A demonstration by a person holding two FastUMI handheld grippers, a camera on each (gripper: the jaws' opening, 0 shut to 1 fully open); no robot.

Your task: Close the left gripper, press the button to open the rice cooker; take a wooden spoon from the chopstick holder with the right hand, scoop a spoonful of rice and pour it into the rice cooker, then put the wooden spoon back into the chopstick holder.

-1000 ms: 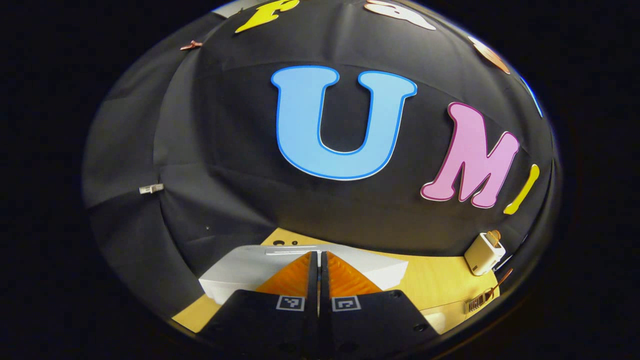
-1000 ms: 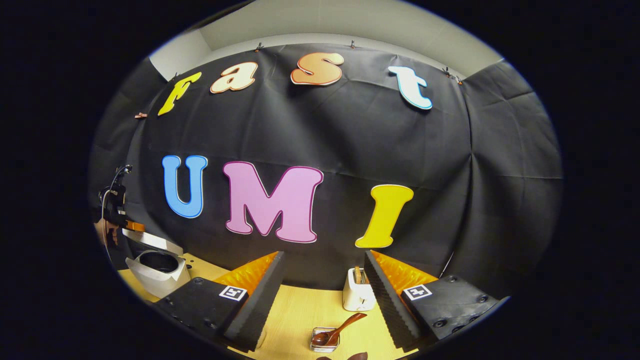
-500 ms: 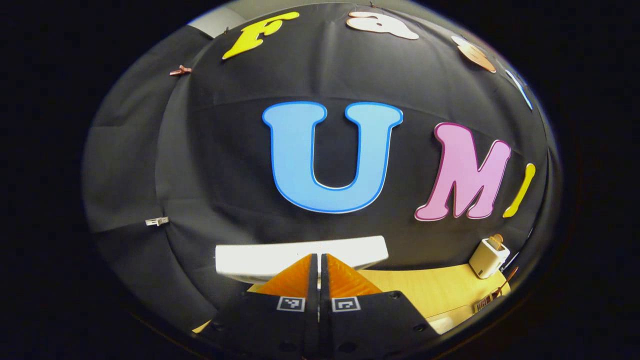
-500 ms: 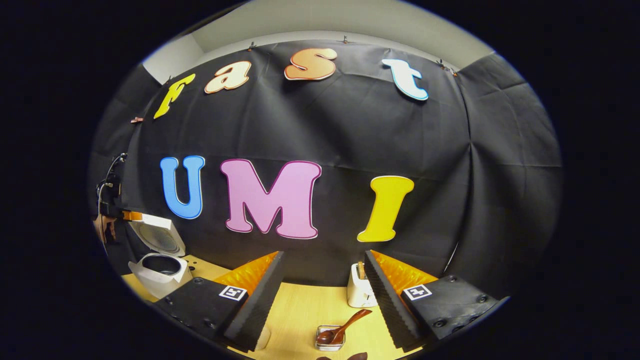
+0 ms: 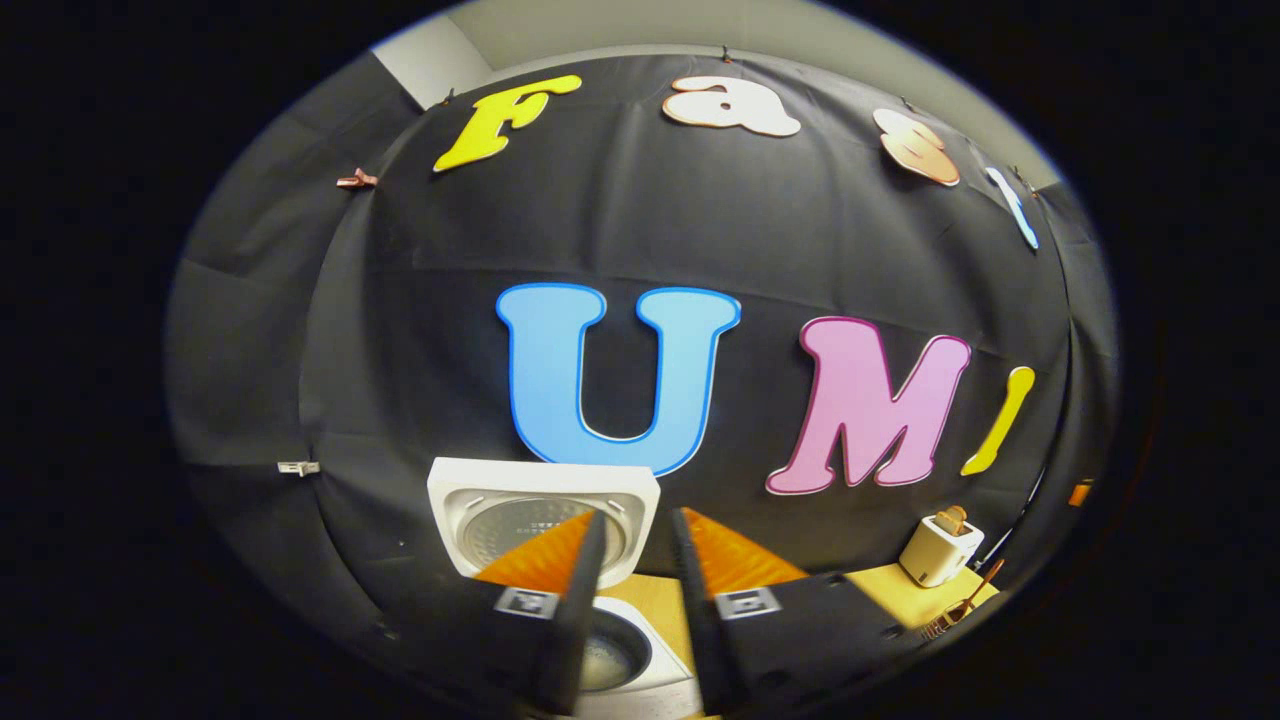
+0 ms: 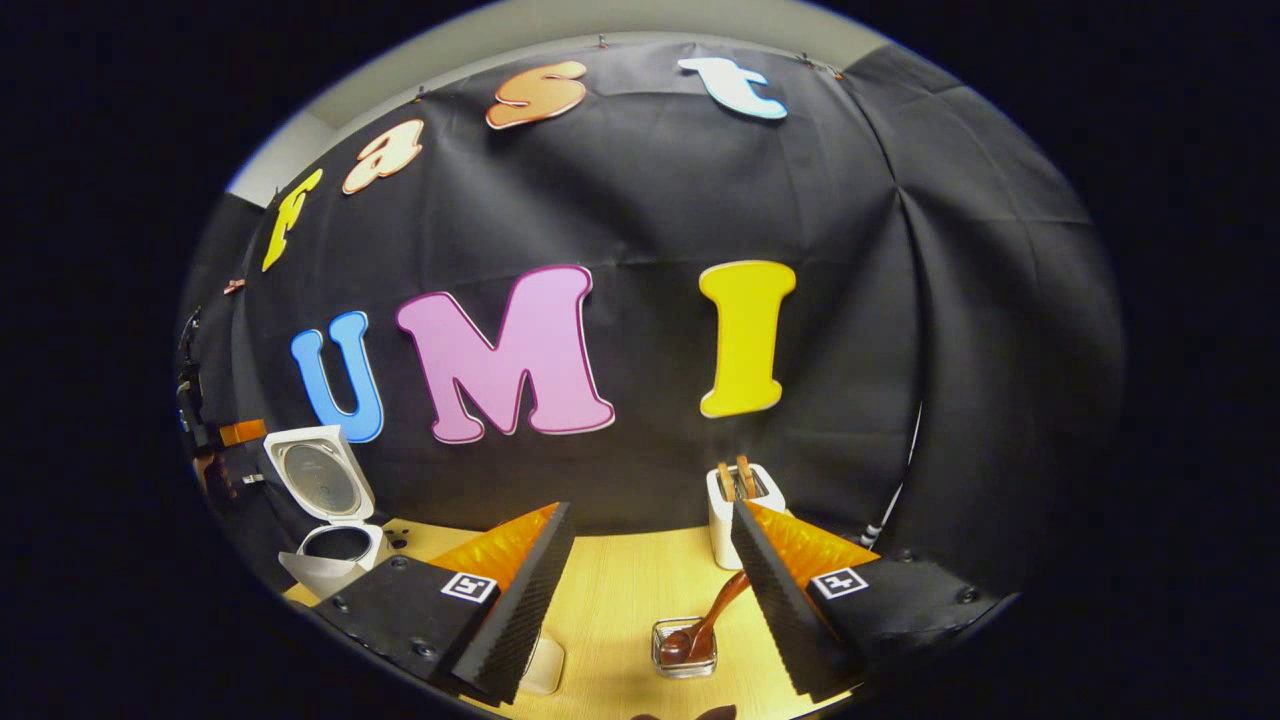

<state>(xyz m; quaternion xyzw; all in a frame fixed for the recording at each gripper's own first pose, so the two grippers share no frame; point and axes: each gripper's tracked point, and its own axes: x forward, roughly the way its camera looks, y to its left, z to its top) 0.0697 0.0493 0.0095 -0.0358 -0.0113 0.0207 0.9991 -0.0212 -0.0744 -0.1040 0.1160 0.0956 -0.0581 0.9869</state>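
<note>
The white rice cooker (image 5: 640,665) stands open, its lid (image 5: 545,510) upright behind the dark pot. My left gripper (image 5: 637,520) hovers just above and in front of it, fingers a little apart and holding nothing. In the right gripper view the cooker (image 6: 335,560) sits far left with the left gripper (image 6: 225,435) and a hand beside its lid. The white chopstick holder (image 6: 725,525) with wooden handles (image 6: 735,478) stands ahead of my right gripper (image 6: 650,510), which is open and empty. A dark wooden spoon (image 6: 715,610) rests in a small glass dish (image 6: 685,650).
The wooden table (image 6: 620,590) runs up to the black cloth wall. A white object (image 6: 545,665) lies partly under my right gripper's left finger. In the left gripper view the chopstick holder (image 5: 940,548) and the dish with the spoon (image 5: 960,605) sit far right.
The cooker lid has swung from nearly flat to upright. My left gripper rose, pulled back and parted its fingers. The right gripper moved closer to the holder and dish.
</note>
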